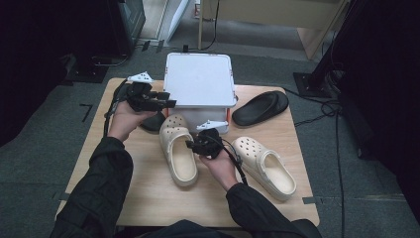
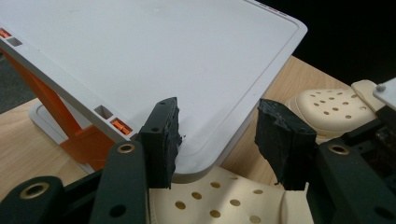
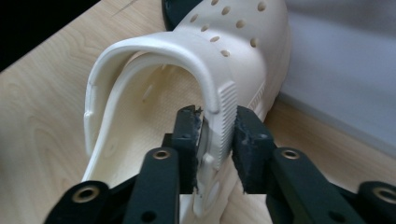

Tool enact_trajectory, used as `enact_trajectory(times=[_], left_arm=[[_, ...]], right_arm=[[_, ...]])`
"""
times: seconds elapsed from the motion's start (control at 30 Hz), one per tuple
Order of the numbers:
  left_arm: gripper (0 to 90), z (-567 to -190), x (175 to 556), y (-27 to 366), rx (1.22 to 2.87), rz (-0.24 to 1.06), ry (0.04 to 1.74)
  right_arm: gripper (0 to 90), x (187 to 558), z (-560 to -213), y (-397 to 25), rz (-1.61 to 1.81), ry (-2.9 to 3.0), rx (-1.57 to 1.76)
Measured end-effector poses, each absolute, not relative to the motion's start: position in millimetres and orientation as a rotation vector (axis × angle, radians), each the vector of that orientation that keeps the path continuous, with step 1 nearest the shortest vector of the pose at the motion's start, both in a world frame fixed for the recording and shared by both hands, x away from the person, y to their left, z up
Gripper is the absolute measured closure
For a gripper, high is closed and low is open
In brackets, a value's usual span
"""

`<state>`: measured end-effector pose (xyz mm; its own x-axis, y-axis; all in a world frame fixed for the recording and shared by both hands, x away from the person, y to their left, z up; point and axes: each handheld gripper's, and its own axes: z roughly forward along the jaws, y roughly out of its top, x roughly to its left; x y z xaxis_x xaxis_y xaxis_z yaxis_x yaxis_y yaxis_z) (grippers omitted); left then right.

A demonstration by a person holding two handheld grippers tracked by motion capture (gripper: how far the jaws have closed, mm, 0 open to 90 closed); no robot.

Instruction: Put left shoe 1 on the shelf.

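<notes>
Two cream perforated clogs lie on the wooden table [image 1: 148, 198]. The left clog [image 1: 178, 153] points its toe at the white box [image 1: 199, 79]. My right gripper [image 1: 191, 144] is shut on that clog's side wall. In the right gripper view the jaws of the right gripper [image 3: 215, 140] pinch the ribbed edge of the clog [image 3: 187, 56] beside the heel strap. The right clog [image 1: 265, 166] lies free. My left gripper [image 1: 167, 102] is held open in the air by the box's left front corner, and the open left gripper [image 2: 217, 135] frames the lid [image 2: 163, 56] corner above the clog's toe [image 2: 219, 200].
A black slipper [image 1: 260, 107] lies at the back right beside the box. Another black slipper [image 1: 152, 122] is partly hidden under my left hand. The box has orange latches [image 2: 84, 140]. Bare tabletop runs along the front edge and the left side.
</notes>
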<state>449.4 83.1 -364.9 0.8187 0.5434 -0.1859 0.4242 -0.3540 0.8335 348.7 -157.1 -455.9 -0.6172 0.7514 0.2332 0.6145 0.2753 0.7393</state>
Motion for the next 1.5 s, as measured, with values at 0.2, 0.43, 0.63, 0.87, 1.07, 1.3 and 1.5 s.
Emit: enact_trajectory(times=[0.2,0.43,0.63,0.87,1.07,1.3,1.5], left_arm=[[49.9,-365.2,448.7,82.7,1.994,0.156,0.719],[49.9,-365.2,448.6,82.8,1.995,0.158,0.717],[50.0,-365.3,448.8,83.0,1.993,0.156,0.717],[50.0,-365.6,449.1,83.3,1.991,0.152,0.715],[50.1,-365.8,449.0,83.7,1.99,0.159,0.717],[50.6,-366.3,448.9,83.6,1.984,0.162,0.72],[50.7,-366.5,449.0,83.7,1.984,0.165,0.719]], right_arm=[[77.3,353.5,-452.8,-154.2,1.235,2.32,1.331],[78.3,358.2,-444.4,-167.9,1.243,2.231,1.374],[78.2,366.4,-439.1,-175.7,1.243,2.172,1.403],[77.9,382.8,-445.9,-168.8,1.244,2.102,1.482],[76.9,389.9,-452.1,-167.9,1.25,2.063,1.501],[78.2,390.2,-453.5,-175.4,1.222,2.032,1.513],[77.5,392.8,-455.7,-174.5,1.239,1.981,1.522]])
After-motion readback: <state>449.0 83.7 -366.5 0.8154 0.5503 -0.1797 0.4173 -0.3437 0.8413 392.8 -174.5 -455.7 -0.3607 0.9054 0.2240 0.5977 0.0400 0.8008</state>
